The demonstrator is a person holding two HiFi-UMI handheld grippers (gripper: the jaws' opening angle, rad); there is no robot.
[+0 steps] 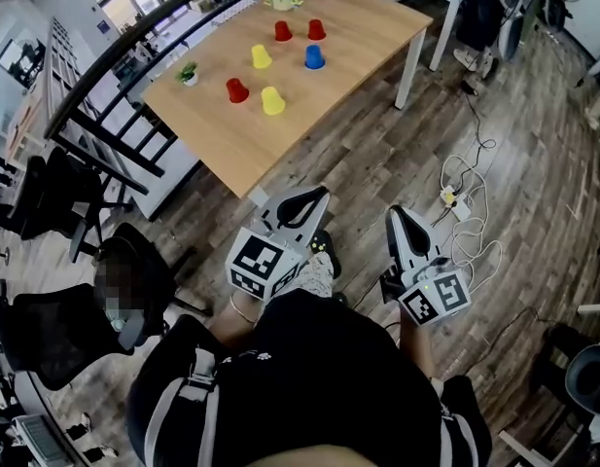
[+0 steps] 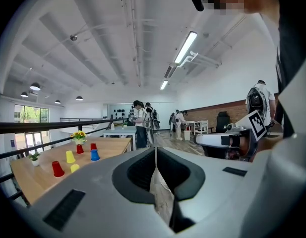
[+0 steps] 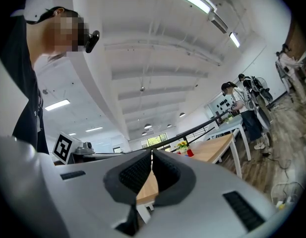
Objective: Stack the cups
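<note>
Wooden table (image 1: 368, 22) is recorded well ahead of the person, with six upturned cups standing apart on it and none stacked: red cups (image 1: 283, 31), yellow cups (image 1: 262, 56) and one blue cup (image 1: 314, 57). Left gripper (image 1: 320, 197) and right gripper (image 1: 396, 214) are held low by the body, each with jaws pressed together on nothing. Stacking is judged not yet begun; the table must be approached, one claw opened and a cup taken.
</note>
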